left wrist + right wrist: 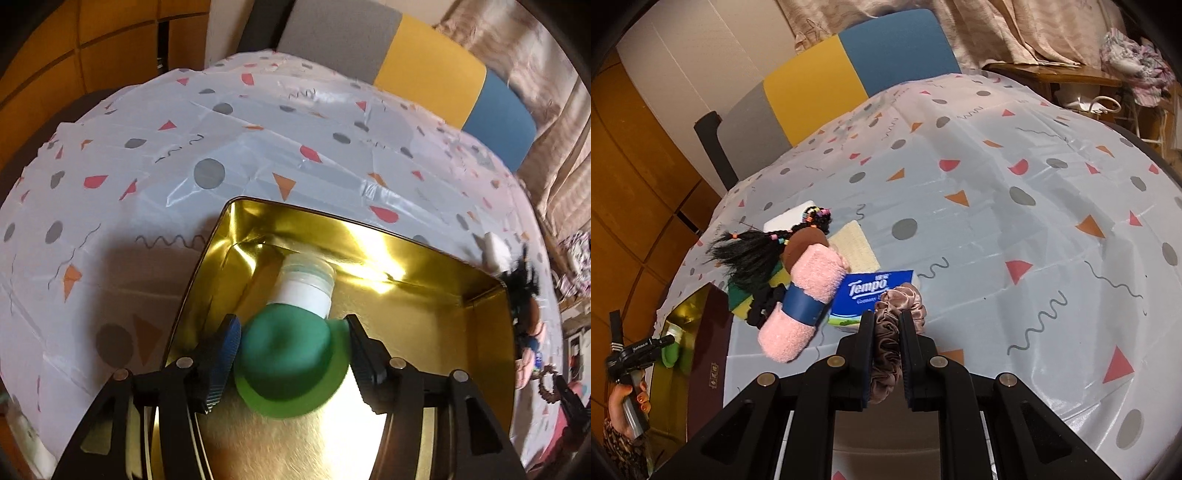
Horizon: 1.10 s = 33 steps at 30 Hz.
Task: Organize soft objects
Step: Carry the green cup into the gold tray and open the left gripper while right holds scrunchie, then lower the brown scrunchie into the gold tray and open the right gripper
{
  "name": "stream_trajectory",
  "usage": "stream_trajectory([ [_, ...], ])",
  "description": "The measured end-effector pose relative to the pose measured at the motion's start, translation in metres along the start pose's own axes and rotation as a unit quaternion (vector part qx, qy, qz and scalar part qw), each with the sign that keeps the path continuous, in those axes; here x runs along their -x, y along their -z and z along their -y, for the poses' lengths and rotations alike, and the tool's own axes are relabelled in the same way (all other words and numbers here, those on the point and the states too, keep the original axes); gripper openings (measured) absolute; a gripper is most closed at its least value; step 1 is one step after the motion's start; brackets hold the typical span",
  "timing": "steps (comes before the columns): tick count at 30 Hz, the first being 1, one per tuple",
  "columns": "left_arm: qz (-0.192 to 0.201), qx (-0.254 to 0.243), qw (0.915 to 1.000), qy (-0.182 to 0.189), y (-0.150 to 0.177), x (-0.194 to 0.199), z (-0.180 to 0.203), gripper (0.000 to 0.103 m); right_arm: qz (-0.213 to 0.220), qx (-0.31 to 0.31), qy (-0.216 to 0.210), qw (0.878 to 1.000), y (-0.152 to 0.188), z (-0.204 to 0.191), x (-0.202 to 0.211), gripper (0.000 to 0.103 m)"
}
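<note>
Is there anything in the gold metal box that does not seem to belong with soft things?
Yes. A white plastic jar with a clear lid lies on its side inside the gold metal box, beside the green felt hat. It looks rigid, so it seems odd among soft objects.

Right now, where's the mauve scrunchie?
In the right wrist view, the mauve scrunchie is pinched in the right gripper, just right of the Tempo tissue pack.

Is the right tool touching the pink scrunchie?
Touching. The right wrist view shows the right tool shut on the pink scrunchie, fabric pinched between both fingers and bulging out above and below.
</note>
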<state>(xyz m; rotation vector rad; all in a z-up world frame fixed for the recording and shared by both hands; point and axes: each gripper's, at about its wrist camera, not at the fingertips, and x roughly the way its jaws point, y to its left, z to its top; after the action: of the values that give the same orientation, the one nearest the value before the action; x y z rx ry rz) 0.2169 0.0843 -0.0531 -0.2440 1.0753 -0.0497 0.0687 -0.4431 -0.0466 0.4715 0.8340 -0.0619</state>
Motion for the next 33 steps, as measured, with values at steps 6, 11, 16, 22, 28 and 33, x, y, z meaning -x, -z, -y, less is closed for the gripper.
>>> stream_trajectory([
  [6,0.048,0.027,0.9985,-0.002,0.031,0.034,-0.004,0.058,0.022,0.043,-0.024,0.999,0.003,-0.024,0.007,0.013],
  [11,0.067,0.01,0.9976,0.009,0.057,0.053,-0.001,0.058,0.025,0.046,-0.072,0.996,0.014,-0.058,0.007,0.013],
  [16,0.077,0.002,0.9968,0.019,0.075,0.064,0.004,0.058,0.009,0.084,-0.142,0.986,0.024,-0.127,0.001,0.013],
  [22,0.067,-0.001,0.9971,0.035,0.089,0.068,0.007,0.058,-0.022,0.153,-0.203,0.967,0.036,-0.22,-0.015,0.013],
  [28,0.074,-0.007,0.9967,0.032,0.094,0.076,0.006,0.058,-0.052,0.19,-0.214,0.957,0.054,-0.277,-0.04,0.013],
  [33,0.077,0.014,0.9964,0.032,0.095,0.08,-0.003,0.058,-0.084,0.202,-0.206,0.954,0.055,-0.31,-0.069,0.013],
])
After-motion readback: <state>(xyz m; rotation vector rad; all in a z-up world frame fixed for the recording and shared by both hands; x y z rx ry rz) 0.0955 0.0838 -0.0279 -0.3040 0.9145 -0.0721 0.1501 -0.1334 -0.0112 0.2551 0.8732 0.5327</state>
